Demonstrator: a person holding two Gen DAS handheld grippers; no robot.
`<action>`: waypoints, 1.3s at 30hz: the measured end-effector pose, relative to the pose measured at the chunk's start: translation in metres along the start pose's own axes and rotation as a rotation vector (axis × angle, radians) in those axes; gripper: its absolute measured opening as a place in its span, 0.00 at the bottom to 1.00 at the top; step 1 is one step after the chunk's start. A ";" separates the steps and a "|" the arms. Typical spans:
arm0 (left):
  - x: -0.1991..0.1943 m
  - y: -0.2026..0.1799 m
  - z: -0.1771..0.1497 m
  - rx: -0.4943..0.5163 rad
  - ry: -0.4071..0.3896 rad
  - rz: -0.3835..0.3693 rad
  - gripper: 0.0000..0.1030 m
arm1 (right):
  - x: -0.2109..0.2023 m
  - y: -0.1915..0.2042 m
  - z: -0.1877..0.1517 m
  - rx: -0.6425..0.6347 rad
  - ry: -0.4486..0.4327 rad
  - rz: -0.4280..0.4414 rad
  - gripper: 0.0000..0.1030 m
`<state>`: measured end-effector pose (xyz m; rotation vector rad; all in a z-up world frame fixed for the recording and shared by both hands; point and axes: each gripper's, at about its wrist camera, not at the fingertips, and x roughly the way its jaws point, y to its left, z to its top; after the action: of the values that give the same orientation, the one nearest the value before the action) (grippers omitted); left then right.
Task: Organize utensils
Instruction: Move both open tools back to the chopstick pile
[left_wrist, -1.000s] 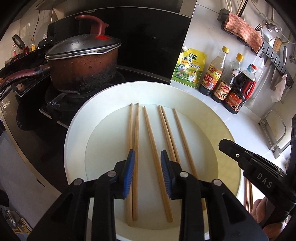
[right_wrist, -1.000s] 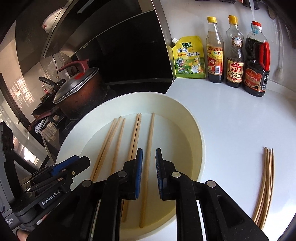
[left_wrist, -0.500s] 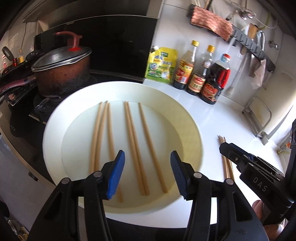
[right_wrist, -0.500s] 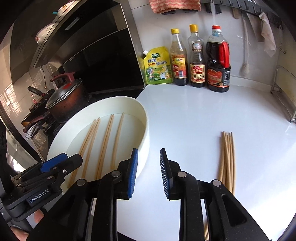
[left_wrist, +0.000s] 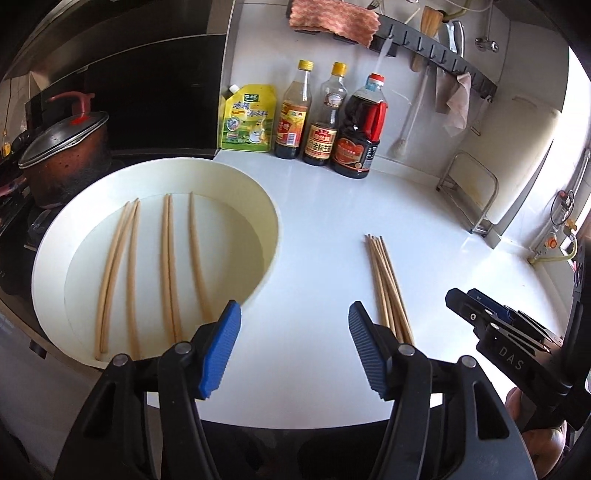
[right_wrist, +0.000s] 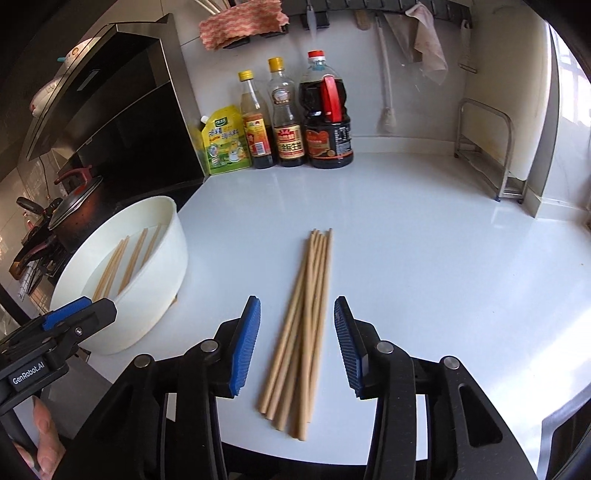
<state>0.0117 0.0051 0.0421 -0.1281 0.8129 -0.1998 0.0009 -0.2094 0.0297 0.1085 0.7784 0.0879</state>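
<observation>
White kitchen table (right_wrist: 424, 236): loose chopstick bundle (right_wrist: 303, 325) right of basin (left_wrist: 269, 221) holding five more chopsticks (left_wrist: 166, 266); right gripper (right_wrist: 297, 343), jaws just opened, straddles bundle untouching; left gripper (left_wrist: 291, 347) spread, empty; next, likely descend and pinch bundle.

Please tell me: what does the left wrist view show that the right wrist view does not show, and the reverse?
Only the left wrist view shows the basin's whole floor, with all six chopsticks in it, and a hose fitting on the wall.

Only the right wrist view shows the full counter bundle lying between the right tool's open pads, untouched, and the range hood.

Both show the pot, pouch, three bottles, red cloth, metal rack and the open left tool, holding nothing.
</observation>
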 end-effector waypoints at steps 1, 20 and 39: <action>0.003 -0.006 -0.001 0.010 0.006 -0.001 0.59 | 0.001 -0.006 -0.002 0.001 0.004 -0.011 0.39; 0.048 -0.050 -0.018 0.066 0.057 0.012 0.70 | 0.064 -0.042 -0.014 -0.040 0.145 -0.014 0.40; 0.065 -0.045 -0.023 0.059 0.089 0.048 0.70 | 0.083 -0.026 -0.009 -0.109 0.186 -0.016 0.40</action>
<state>0.0326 -0.0545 -0.0104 -0.0442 0.8967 -0.1846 0.0548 -0.2247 -0.0376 -0.0093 0.9584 0.1265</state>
